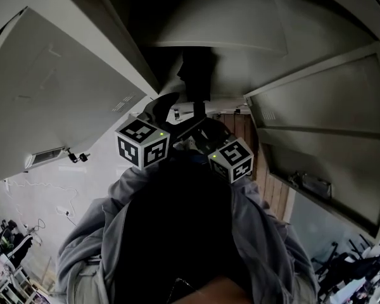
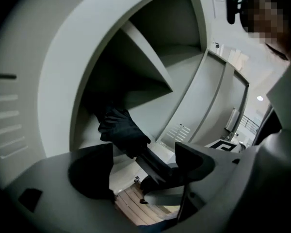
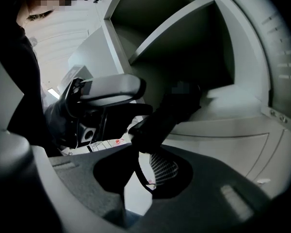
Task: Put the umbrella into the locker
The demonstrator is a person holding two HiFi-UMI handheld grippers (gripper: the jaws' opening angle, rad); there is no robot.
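The black folded umbrella (image 2: 120,129) lies with its canopy end inside the open grey locker compartment (image 2: 153,62), and its handle sticks out over the front edge. In the head view the umbrella (image 1: 196,71) is a dark shape in the opening. My right gripper (image 3: 136,193) is shut on the handle end (image 3: 141,137), with the wrist strap (image 3: 148,181) dangling by its jaws. My left gripper (image 2: 143,166) stands open a little back from the handle, touching nothing. From the right gripper view, the left gripper (image 3: 117,100) is up and to the left, its jaws apart.
Open locker doors flank the compartment: one at the left (image 1: 57,87), one at the right (image 1: 316,113). A shelf (image 3: 184,18) divides the locker above the umbrella. Wooden floor (image 1: 273,198) lies below. Chairs and cables (image 1: 12,246) stand far down at the left.
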